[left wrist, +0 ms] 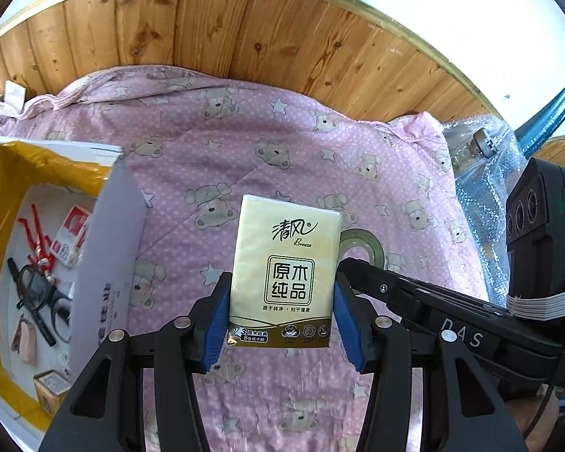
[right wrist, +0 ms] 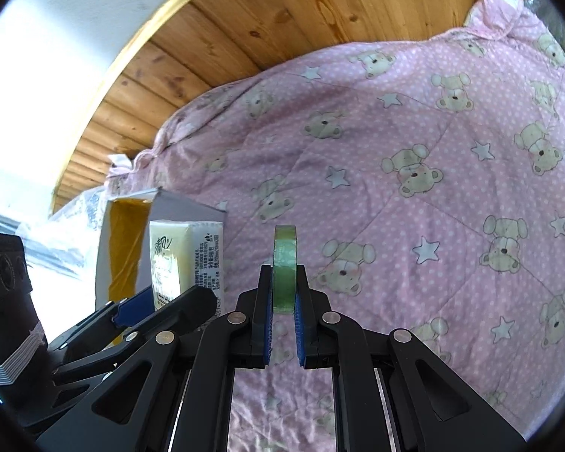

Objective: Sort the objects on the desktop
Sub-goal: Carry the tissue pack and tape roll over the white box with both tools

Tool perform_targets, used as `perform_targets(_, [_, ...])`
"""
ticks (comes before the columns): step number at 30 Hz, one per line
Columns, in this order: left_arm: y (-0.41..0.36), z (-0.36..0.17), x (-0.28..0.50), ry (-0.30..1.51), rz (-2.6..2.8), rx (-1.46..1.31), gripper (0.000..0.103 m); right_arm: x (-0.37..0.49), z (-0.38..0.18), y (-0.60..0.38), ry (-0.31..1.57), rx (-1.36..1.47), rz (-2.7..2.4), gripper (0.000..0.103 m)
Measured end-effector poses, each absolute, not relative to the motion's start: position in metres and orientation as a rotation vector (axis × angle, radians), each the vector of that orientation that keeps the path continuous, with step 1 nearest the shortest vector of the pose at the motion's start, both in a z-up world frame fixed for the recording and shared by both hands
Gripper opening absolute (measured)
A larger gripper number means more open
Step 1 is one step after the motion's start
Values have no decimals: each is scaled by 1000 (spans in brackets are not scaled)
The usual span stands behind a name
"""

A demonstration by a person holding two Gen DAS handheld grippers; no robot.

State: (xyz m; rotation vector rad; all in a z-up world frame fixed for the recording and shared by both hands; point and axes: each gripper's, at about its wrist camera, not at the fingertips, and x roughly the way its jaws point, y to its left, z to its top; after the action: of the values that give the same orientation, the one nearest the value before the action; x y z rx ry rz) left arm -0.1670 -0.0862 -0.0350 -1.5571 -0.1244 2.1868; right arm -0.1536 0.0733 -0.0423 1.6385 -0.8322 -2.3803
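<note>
Pink quilt (left wrist: 282,143) bearing white box (left wrist: 109,233)

We see our left gripper (left wrist: 282,312) with its 2 blue-padded fingers (left wrist: 215,324) pressed flat against the sides of a tissue pack (left wrist: 286,263), held upright. Our right gripper (right wrist: 284,297) sits just beside it on the right, its 2 fingers nearly together, pinching a tape roll (right wrist: 284,263) edge-on and standing upright between the pads.

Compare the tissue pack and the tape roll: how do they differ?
The tissue pack is a flat yellow rectangle with printed text; the tape roll is a thin greenish translucent ring. The left tongs span the pack's width; the right tongs nearly close on the roll. Both are held above the pink quilt.
</note>
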Motion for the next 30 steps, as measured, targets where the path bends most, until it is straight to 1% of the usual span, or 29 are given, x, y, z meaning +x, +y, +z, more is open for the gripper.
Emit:
perform_targets(11, [-133,-1,-133,-228,2249,-1499,52,-132,-5,30,-698,1587,-2392,10])
perform_targets(30, [-220,31,-85,-427,2346,-1423,52,-103,37,-58,-452,1534,-2352,10])
